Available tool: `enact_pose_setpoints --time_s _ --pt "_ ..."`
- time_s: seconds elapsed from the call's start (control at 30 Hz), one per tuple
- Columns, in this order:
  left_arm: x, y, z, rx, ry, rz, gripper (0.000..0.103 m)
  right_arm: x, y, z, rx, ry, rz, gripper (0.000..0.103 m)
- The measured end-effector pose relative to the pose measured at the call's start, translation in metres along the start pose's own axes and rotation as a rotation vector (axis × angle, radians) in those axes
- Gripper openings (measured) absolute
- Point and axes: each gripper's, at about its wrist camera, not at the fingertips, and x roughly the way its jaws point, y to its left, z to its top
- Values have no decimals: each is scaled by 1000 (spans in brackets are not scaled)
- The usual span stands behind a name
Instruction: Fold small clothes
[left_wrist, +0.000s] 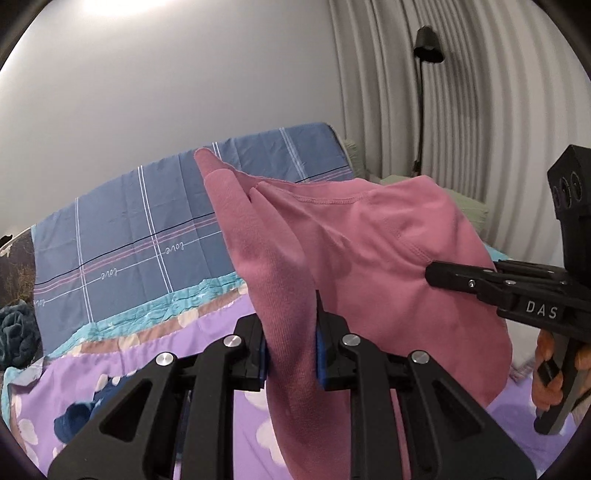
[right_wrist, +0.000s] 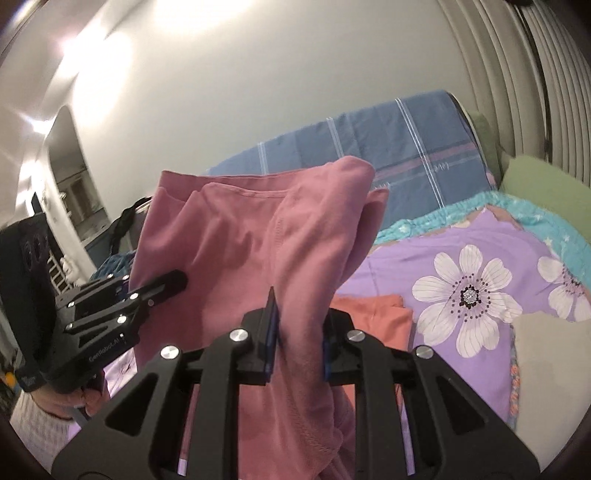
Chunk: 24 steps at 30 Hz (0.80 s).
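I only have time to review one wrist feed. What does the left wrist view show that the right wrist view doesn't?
Left wrist view only: a black floor lamp by the curtain.

Right wrist view only: an orange garment lying on the purple floral bedspread, and a doorway.

Both: the pink garment lifted, clamped by the left gripper and right gripper.

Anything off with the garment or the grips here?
Nothing damaged. The pink garment hangs bunched, with thick bunches of cloth clamped by left gripper and right gripper, not clean edges. An orange garment lies on the bed below.
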Motion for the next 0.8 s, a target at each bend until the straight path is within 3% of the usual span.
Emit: enact_pose_setpoints --time_s 0.07,0.1,0.13,0.17,0.2,0.23,0.3,0.43,0.6,0.67,0.8 --pt "32 2 -1 -2 5 40 25 22 -9 1 -5 -2 -38 22" --pt "46 3 -4 -3 16 70 40 36 -14 -3 -12 3 -79 25" --pt "69 5 -14 1 64 150 52 52 -22 -8 -13 29 -143 43" --pt "90 6 -27 4 141 221 68 75 -37 -19 7 114 -247 62" --pt "101 8 -38 7 191 235 68 91 -53 -33 47 202 -321 59" --pt "109 9 -52 11 238 219 68 98 -67 -49 95 264 -350 44" --pt "111 5 -85 38 288 188 69 94 -92 -89 194 314 -268 40" --pt "75 -10 -137 66 283 101 75 53 -94 -147 157 291 -219 42" --pt "-1 -37 -170 13 176 -21 93 -27 -45 -179 16 183 -269 65" --pt "-40 -56 -175 -8 118 -26 98 -63 -18 -184 -49 125 -305 78" --pt "-100 -78 -177 -65 72 -31 102 -125 17 -191 -112 -7 -369 95"
